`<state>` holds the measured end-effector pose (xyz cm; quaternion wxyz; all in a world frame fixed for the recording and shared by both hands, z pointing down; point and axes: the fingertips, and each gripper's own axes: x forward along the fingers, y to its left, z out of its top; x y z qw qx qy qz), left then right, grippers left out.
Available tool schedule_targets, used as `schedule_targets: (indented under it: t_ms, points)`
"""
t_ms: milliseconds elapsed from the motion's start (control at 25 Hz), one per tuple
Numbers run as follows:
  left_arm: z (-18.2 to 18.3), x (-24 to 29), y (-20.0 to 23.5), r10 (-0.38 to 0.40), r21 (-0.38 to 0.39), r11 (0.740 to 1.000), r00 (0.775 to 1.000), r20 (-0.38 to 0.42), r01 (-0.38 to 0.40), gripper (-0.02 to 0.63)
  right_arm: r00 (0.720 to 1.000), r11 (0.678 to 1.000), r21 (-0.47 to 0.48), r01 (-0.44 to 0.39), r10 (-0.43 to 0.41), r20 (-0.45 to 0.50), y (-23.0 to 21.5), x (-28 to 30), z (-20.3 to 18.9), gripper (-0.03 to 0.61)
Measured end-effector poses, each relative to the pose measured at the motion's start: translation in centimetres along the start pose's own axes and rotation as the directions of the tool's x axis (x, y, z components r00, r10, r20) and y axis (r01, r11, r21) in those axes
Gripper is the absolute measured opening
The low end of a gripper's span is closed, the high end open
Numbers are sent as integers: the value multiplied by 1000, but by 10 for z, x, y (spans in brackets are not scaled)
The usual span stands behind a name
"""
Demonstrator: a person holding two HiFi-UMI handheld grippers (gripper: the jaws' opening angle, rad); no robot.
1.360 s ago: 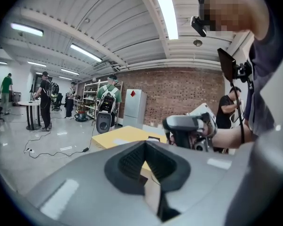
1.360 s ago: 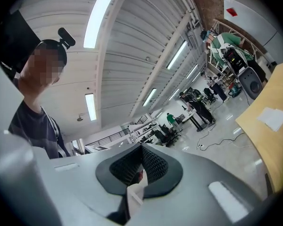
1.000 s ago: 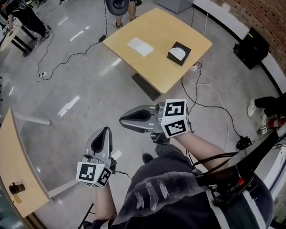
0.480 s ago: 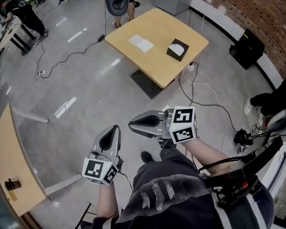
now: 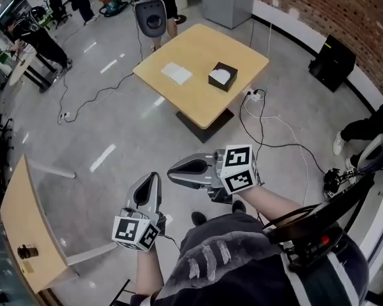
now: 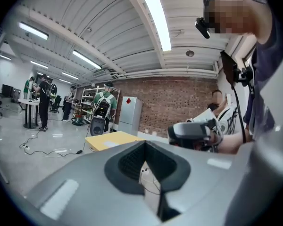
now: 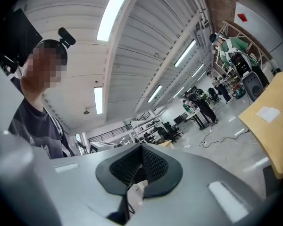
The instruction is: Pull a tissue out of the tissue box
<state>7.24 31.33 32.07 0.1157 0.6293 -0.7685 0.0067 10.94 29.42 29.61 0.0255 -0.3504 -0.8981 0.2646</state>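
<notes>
my left gripper [image 5: 152,178] and right gripper [image 5: 173,170] were both closed, holding nothing. the tissue box [image 5: 223,76] sat on a table [image 5: 198,101] at one o'clock, well apart from them.

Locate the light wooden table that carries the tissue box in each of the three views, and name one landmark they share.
Head view: the table lies at upper centre.
Left gripper view: the table sits left of centre, at mid-height, small and far off.
Right gripper view: the table is at the right edge, cut off.
Shared landmark: the grey rounded unit standing just beyond the table.
</notes>
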Motion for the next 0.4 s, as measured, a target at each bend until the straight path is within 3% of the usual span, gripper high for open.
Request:
schedule_targets:
  t_ms: [400]
  points:
    - [-2, 69, -94, -41, 45, 998, 998, -42, 43, 2, 999, 1000, 9, -1, 1, 45, -3, -106, 12, -2]
